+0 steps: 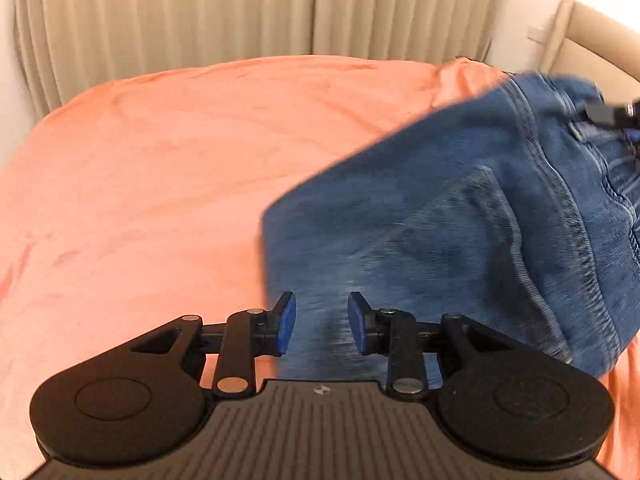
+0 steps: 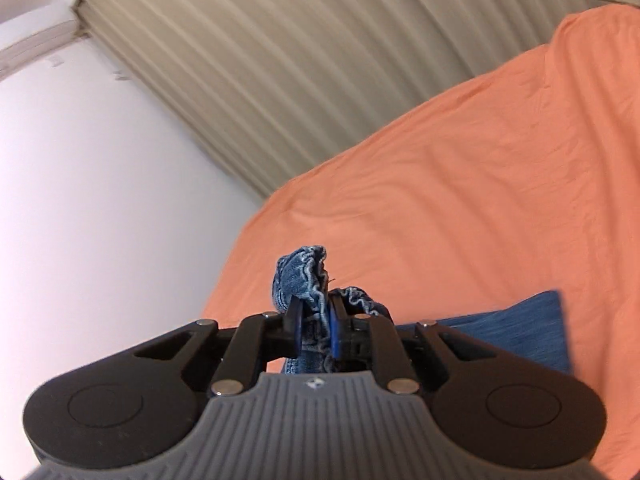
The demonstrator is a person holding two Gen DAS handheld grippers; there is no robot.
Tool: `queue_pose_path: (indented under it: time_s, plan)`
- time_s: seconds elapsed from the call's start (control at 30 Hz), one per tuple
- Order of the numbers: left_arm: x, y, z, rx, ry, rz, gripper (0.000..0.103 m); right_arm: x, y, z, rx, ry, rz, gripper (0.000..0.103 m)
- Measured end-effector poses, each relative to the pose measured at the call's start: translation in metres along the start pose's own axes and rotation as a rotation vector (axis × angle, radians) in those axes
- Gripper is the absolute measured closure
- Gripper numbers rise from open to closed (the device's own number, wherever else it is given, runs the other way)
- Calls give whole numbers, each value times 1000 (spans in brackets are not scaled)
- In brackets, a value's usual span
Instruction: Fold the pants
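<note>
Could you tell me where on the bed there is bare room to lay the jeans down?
The orange sheet lies bare from the jeans leftward to the curtain. The right side, under the jeans toward the headboard, is crowded.

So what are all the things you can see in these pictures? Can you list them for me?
jeans: one pair, blue denim, lying on the right side of the bed, with a bunched edge pinched up in the right gripper
bedsheet: one, orange, spread over the whole bed under the jeans
curtains: beige, pleated, hanging behind the bed
wall: white, beside the curtains
headboard: one, beige, at the far right corner of the bed
left gripper: one, black with blue pads, open, jaws apart at the near edge of the jeans, holding nothing
right gripper: one, black with blue pads, shut on the jeans
</note>
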State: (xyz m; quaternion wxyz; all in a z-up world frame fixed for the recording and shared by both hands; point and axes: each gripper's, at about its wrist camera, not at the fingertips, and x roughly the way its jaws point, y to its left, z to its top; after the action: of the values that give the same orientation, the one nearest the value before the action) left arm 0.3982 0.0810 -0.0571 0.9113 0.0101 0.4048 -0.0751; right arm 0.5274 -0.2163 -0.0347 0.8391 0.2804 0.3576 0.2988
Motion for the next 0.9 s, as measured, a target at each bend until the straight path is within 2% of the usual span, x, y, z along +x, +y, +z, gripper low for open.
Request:
queue_pose_path:
  time_s: [0.1,0.23,0.33,0.47,0.57,0.63,0.73,0.83,0.9]
  plan:
    - [9,7,-1,-18,-24,-8,67,2,-30,4,41,24,-109,95]
    - [33,9,0,-20,-40,-30,67,24,-103,-17,166,90,-291,96]
    - [52,5,6,0,-49,-48,67,40,-145,-31,246,91,-329,97]
    - [75,10,21,17,-48,-51,67,56,-156,-34,200,94,-396,97]
    - [97,14,29,-6,-15,-49,67,67,-160,-38,185,113,-413,97]
    - [120,18,32,-33,43,-28,68,70,-162,-44,163,127,-422,97]
    - [148,22,28,-31,123,42,68,78,-164,-45,154,132,-423,96]
    - [152,21,25,-37,147,49,67,87,-162,-46,142,129,-435,96]
    - [144,17,25,-13,143,84,67,89,-156,-48,103,127,-453,94]
